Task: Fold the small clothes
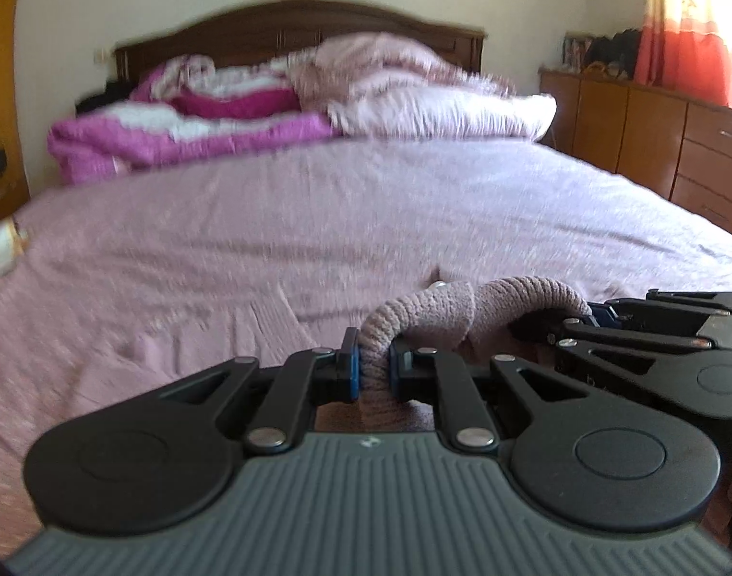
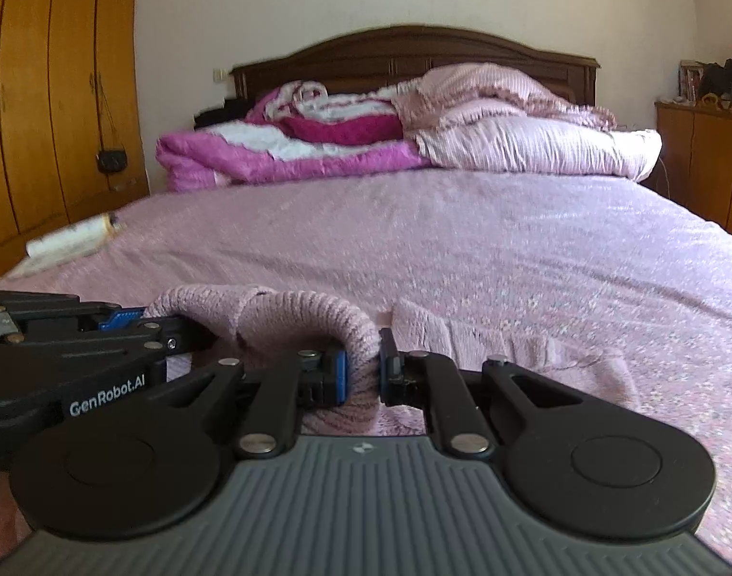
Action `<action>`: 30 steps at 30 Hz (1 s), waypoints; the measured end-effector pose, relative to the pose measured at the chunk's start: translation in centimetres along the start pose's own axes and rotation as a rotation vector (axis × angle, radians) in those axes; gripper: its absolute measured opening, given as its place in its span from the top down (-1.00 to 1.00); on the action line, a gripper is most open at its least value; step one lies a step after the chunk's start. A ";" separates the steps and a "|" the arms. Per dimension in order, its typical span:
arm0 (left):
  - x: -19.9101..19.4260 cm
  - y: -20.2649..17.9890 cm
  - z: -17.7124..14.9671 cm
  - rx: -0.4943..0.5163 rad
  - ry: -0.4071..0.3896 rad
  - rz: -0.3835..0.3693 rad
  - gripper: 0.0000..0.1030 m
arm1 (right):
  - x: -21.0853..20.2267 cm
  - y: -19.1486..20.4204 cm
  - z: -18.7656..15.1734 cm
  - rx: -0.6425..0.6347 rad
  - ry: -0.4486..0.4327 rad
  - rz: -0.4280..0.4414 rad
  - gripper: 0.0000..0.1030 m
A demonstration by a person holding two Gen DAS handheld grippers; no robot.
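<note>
Near the bed's (image 2: 510,249) front edge, both grippers, left (image 1: 374,365) and right (image 2: 363,369), pinch one dusty-pink ribbed knit garment (image 1: 438,307) between their fingers.

This is a bedroom in a home. A wide bed covered with a pale pink flowered sheet (image 2: 462,249) fills the room, its dark carved wooden headboard (image 2: 414,55) against a cream wall. Heaped magenta-and-white blankets (image 2: 289,153) and a pale pink ruffled quilt (image 2: 534,134) lie at the bed's head. Tall orange-brown wooden wardrobe doors (image 2: 49,96) stand left of the bed; a low brown wooden dresser (image 1: 654,139) and an orange-red curtain (image 1: 687,48) lie right of it.
</note>
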State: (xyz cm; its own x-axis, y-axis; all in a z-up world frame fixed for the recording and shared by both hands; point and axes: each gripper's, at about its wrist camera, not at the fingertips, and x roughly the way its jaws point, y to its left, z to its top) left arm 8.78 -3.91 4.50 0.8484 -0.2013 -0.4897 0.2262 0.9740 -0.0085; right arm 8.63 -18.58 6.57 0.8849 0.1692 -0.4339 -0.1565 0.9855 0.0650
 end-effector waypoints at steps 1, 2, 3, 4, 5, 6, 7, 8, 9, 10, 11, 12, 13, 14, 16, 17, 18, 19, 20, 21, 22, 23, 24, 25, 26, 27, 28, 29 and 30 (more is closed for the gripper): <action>0.8 0.2 0.0 -0.004 0.022 -0.005 0.73 | 1.0 0.0 -0.2 -0.002 0.023 -0.005 0.74; 1.5 0.3 0.0 -0.007 0.040 -0.007 0.73 | 2.1 -0.2 -0.2 0.000 0.046 -0.007 0.74; 2.1 0.5 0.1 -0.015 0.059 -0.010 0.73 | 3.0 -0.3 -0.2 0.005 0.067 -0.009 0.74; 2.7 0.7 0.2 -0.025 0.078 -0.015 0.73 | 3.8 -0.4 -0.3 0.008 0.087 -0.009 0.74; 3.2 0.9 0.2 -0.036 0.096 -0.018 0.73 | 4.6 -0.5 -0.4 0.009 0.103 -0.010 0.74; 3.5 1.0 0.3 -0.043 0.109 -0.020 0.73 | 5.3 -0.6 -0.5 0.011 0.123 -0.010 0.74; 3.7 1.0 0.2 -0.042 0.120 -0.018 0.73 | 6.0 -0.7 -0.7 0.017 0.145 -0.008 0.74; 3.8 1.0 0.2 -0.043 0.126 -0.013 0.72 | 6.5 -0.7 -0.7 0.023 0.159 -0.007 0.74; 3.9 1.0 0.1 -0.049 0.130 -0.011 0.69 | 6.9 -0.7 -0.8 0.027 0.170 -0.007 0.73; 4.0 1.0 0.0 -0.051 0.132 -0.010 0.68 | 7.3 -0.6 -0.8 0.022 0.177 -0.008 0.73; 4.0 1.0 -0.2 -0.052 0.129 -0.007 0.68 | 7.5 -0.4 -0.8 0.010 0.179 -0.010 0.72; 4.0 0.9 -0.2 -0.052 0.126 -0.006 0.64 | 7.8 -0.2 -1.0 -0.004 0.181 -0.012 0.71; 3.8 0.9 -0.3 -0.047 0.123 -0.004 0.60 | 8.0 -0.1 -1.3 -0.011 0.174 -0.014 0.71; 3.6 0.9 -0.4 -0.041 0.124 0.000 0.53 | 8.1 -0.1 -1.5 -0.007 0.164 -0.012 0.59; 3.0 1.0 -0.2 -0.034 0.137 0.013 0.38 | 8.1 -0.1 -1.8 -0.002 0.147 -0.003 0.52; 2.4 1.2 0.0 -0.036 0.143 0.015 0.26 | 7.9 -0.2 -1.7 0.001 0.141 -0.001 0.42; 1.6 1.4 0.1 -0.042 0.142 0.015 0.12 | 7.7 -0.4 -1.5 0.009 0.140 0.001 0.22; 0.9 1.6 0.2 -0.047 0.136 0.014 0.04 | 7.4 -0.8 -1.2 0.024 0.143 -0.003 0.10; 0.2 1.8 0.3 -0.050 0.126 0.016 -0.08 | 6.7 -1.1 -1.1 0.041 0.138 -0.008 -0.11; -0.5 2.0 0.3 -0.054 0.118 0.023 -0.15 | 6.0 -1.4 -0.9 0.059 0.125 -0.004 -0.21; -1.2 2.1 0.3 -0.055 0.115 0.029 -0.17 | 5.2 -1.7 -0.8 0.070 0.111 0.005 -0.23; -1.8 2.2 0.3 -0.055 0.117 0.033 -0.20 | 4.2 -1.8 -0.9 0.075 0.101 0.004 -0.25; -2.4 2.2 0.2 -0.054 0.118 0.032 -0.20 | 3.4 -2.0 -0.9 0.077 0.092 0.000 -0.27; -3.1 2.3 0.1 -0.053 0.118 0.031 -0.20 | 2.6 -2.0 -0.9 0.078 0.085 -0.005 -0.27; -3.7 2.3 0.0 -0.052 0.117 0.031 -0.20 | 1.5 -2.0 -1.0 0.076 0.079 -0.006 -0.29; -4.3 2.2 -0.2 -0.053 0.118 0.033 -0.20 | 0.6 -2.0 -1.2 0.071 0.071 -0.005 -0.30; -4.8 2.2 -0.5 -0.053 0.121 0.034 -0.20 | -0.3 -1.9 -1.5 0.063 0.063 -0.005 -0.31; -5.4 2.1 -0.7 -0.054 0.127 0.034 -0.20 | -1.3 -1.8 -1.7 0.056 0.058 -0.006 -0.32; -5.9 2.1 -1.0 -0.055 0.132 0.034 -0.20 | -2.3 -1.6 -2.0 0.046 0.052 -0.006 -0.33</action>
State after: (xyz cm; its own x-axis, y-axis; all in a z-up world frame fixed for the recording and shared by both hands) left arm 3.73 -0.58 6.50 0.7841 -0.1566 -0.6006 0.1693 0.9849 -0.0357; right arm 6.02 -20.55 5.68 0.8615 0.1641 -0.4805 -0.1302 0.9861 0.1033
